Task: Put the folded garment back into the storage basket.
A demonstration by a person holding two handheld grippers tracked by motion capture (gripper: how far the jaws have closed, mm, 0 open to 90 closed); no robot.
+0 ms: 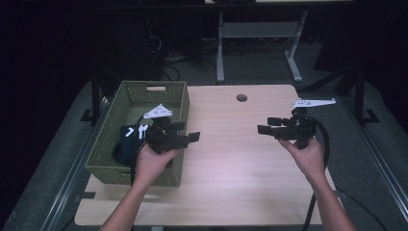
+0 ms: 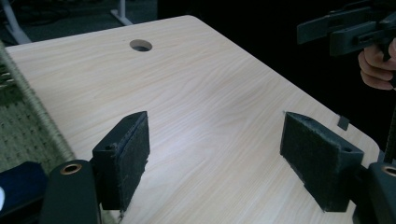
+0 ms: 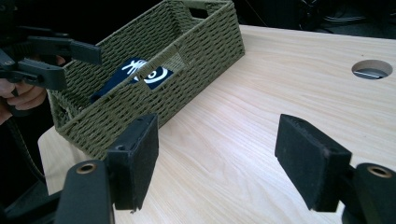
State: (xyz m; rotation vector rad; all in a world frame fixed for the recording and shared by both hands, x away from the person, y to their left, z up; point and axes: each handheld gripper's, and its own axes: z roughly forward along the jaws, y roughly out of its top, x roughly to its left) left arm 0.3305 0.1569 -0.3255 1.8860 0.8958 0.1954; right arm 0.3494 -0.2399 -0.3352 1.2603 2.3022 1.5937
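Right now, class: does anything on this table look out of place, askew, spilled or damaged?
Nothing stands out. The woven basket sits upright at the table's left edge with a dark blue item lying inside. Both the left gripper and right gripper are open and empty.

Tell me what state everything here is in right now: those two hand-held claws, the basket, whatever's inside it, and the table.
Left gripper: fingers open, nothing between them, held beside the basket.
Right gripper: fingers open, nothing between them, held above the table.
Green woven basket: upright on the table's left side, no lid.
Dark blue cloth with white print: lying inside the basket.
Wooden table: bare between the two grippers.
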